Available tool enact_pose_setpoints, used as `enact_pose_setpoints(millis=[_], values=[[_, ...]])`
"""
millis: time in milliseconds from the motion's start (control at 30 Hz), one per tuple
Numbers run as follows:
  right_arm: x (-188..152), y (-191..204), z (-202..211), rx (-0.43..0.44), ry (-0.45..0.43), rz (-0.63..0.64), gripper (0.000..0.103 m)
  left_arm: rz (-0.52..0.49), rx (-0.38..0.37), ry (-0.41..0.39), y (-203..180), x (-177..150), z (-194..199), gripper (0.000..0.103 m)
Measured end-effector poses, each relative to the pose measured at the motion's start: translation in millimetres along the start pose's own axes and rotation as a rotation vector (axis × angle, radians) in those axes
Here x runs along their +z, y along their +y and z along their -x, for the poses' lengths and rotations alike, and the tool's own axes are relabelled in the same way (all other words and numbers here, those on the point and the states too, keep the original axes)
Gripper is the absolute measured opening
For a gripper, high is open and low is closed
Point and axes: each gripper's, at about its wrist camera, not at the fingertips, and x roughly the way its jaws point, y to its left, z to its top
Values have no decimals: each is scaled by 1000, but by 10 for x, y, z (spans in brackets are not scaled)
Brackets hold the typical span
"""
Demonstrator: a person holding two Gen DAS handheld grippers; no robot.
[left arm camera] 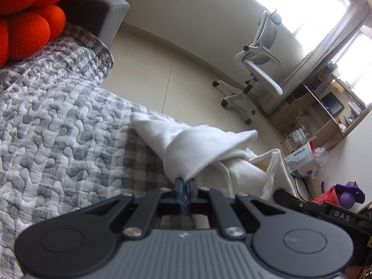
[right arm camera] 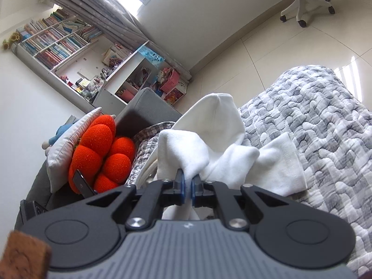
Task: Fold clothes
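At our left hand-held gripper (left arm camera: pixel 185 182): we had the blue pads pinched together on a corner of the white garment (left arm camera: pixel 197 146), the cloth rising from the jaws in a peaked fold.
At our right hand-held gripper (right arm camera: pixel 188 181): we had it clamped likewise on another bunched part of the white garment (right arm camera: pixel 216 139), fabric caught between the nearly closed pads.
Garment's place: we saw it lying on the grey checked quilt (left arm camera: pixel 58 116) of the sofa, partly lifted at both grips, the rest rumpled; a drawstring (left arm camera: pixel 270 174) trailed at one side and what we took for a hood (right arm camera: pixel 216 109) stood up behind.
Progress: we judged the fold barely begun; no flat, squared layers showed, and sleeves and hem were still heaped.
Left to do: we reckoned spreading, smoothing, and bringing the edges over in turn all remained.
Writing on gear: we read "DAS" (left arm camera: pixel 341 215) on a black part beside the left gripper.
Other labels: we saw blue print on a white bag (left arm camera: pixel 302 160) on the floor, too small for us to read; book spines on the bookshelf (right arm camera: pixel 53 44) were likewise illegible.
Surroundings: we noted an orange cushion (right arm camera: pixel 102 155) and an office chair (left arm camera: pixel 260 69).
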Motion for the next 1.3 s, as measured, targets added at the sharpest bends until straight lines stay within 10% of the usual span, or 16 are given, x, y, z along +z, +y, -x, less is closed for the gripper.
enact_pose_setpoints(millis=[733, 1300], values=[[209, -164, 355, 153, -173, -111, 7, -193, -68, -187, -822, 594, 659, 2], [88, 290, 153, 344, 43, 101, 7, -153, 188, -265, -427, 809, 1271, 2]])
